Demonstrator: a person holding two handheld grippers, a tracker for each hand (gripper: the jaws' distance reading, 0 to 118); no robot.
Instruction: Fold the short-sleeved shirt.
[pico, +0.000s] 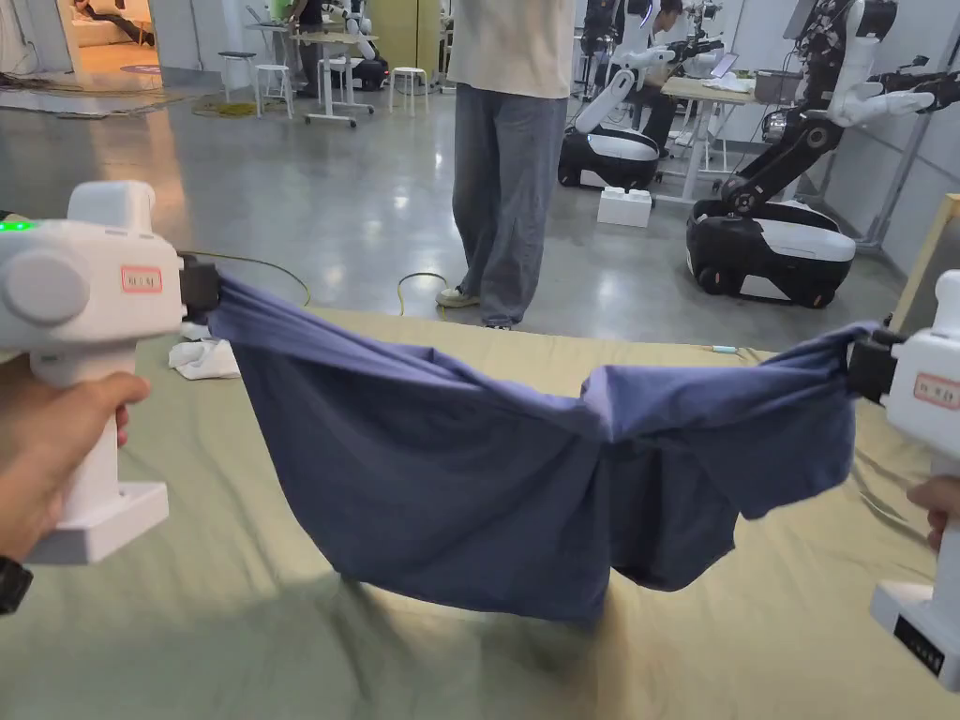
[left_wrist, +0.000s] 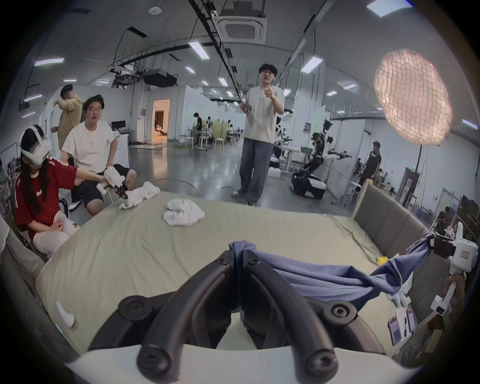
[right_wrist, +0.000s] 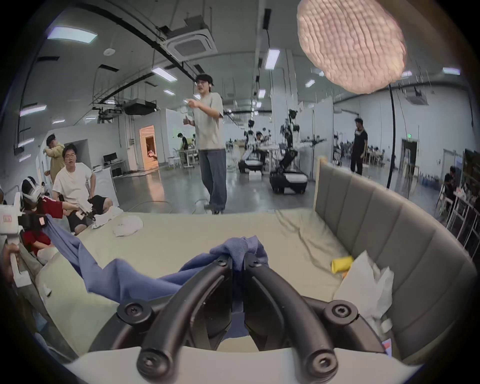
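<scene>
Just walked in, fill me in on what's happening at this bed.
A person holds a pair of tongs in each hand, with a blue shirt stretched between them above the bed. The left tongs are shut on one end of the shirt, the right tongs on the other. The shirt sags in the middle, bunched and not yet folded. Some white cloths lie farther back.

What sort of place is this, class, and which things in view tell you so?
Probably a robotics lab or data-collection hall: wheeled robots stand on a polished floor, work tables line the back, and a bed serves as the folding surface.
</scene>
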